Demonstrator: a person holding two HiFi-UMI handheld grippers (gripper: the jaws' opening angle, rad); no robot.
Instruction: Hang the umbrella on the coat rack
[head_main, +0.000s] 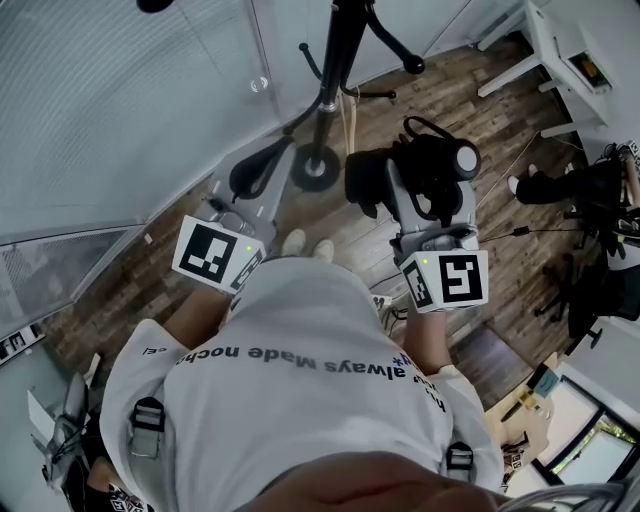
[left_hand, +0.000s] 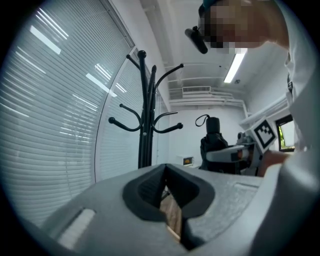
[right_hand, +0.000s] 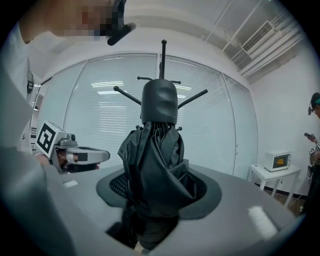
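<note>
Umbrella (right_hand: 155, 165) clenched in my right tongs (right_hand: 160, 186), coat rack (left_hand: 144, 125) ahead

I stand on a wooden floor (head_main: 505, 245), and the head view looks steeply down over my white shirt (head_main: 300, 390). My right tongs are clamped on the folded black umbrella. Both dark pads press into its bunched fabric, and its rounded handle end points away from me toward the rack. A thin strap loop (left_hand: 201, 119) stands out from that far end. The umbrella lies roughly level in the air, to the right of the rack's round base (head_main: 317, 168). It is apart from the base and from every hook.

My left tongs (left_hand: 165, 167) are clenched on nothing. Their pad tips meet at the far end, and only a sliver of floor shows through the gap behind them. They sit to the left of the right tongs, well apart from the umbrella. Their square-marked cube (head_main: 215, 253) is near my body.

The coat rack is a black pole with curved arms at several heights, each ending in a small knob. It stands on the far side of both tongs, just in front of a wall of white window blinds (left_hand: 60, 100).

Far to the right, a small white table (right_hand: 272, 175) carries a boxy appliance (right_hand: 277, 161). Another person (head_main: 555, 187) in dark clothing sits near the right edge of the head view.
</note>
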